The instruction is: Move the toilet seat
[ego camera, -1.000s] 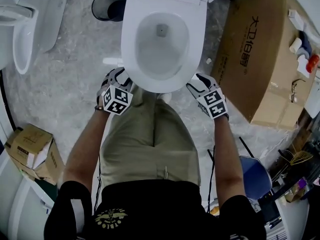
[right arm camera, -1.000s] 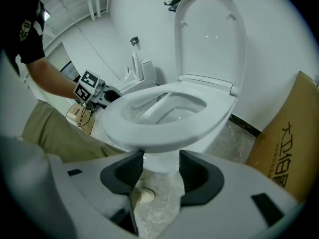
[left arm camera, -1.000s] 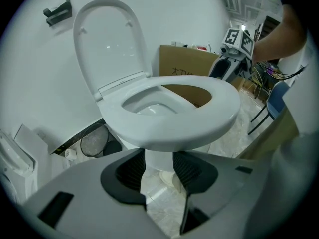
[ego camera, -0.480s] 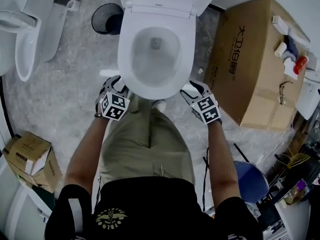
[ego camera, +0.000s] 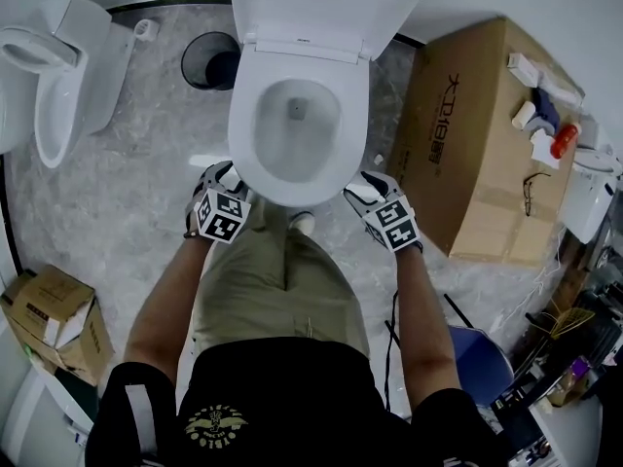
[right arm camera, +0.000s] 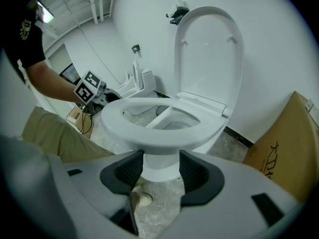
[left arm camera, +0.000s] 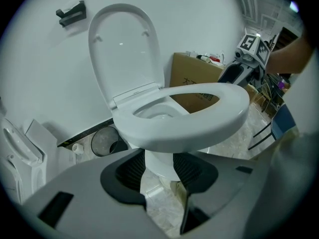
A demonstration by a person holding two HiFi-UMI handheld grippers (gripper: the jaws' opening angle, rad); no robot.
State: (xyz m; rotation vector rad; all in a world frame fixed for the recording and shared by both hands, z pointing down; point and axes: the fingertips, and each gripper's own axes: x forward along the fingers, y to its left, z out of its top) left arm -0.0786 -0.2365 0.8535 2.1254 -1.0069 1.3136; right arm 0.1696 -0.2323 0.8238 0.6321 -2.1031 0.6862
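The white toilet seat [ego camera: 241,134] lies down on the bowl, and its lid [ego camera: 311,3] stands up against the wall. My left gripper [ego camera: 230,175] is at the seat's front left and my right gripper [ego camera: 358,189] at its front right. In the left gripper view the seat's rim [left arm camera: 199,128] is just above and ahead of the open left gripper [left arm camera: 160,171], whose pads [left arm camera: 130,167] touch nothing. The right gripper view shows the same: the rim [right arm camera: 149,136] is over the open right gripper [right arm camera: 160,169].
A black waste bin [ego camera: 212,61] stands left of the toilet, and a second white toilet [ego camera: 54,76] is further left. A big cardboard box [ego camera: 467,144] with bottles on it stands close on the right. A small box [ego camera: 49,319] and a blue chair [ego camera: 477,358] are behind me.
The head view has shifted and takes in more of the room. Both grippers keep their places at the two front corners of the seat, still open.
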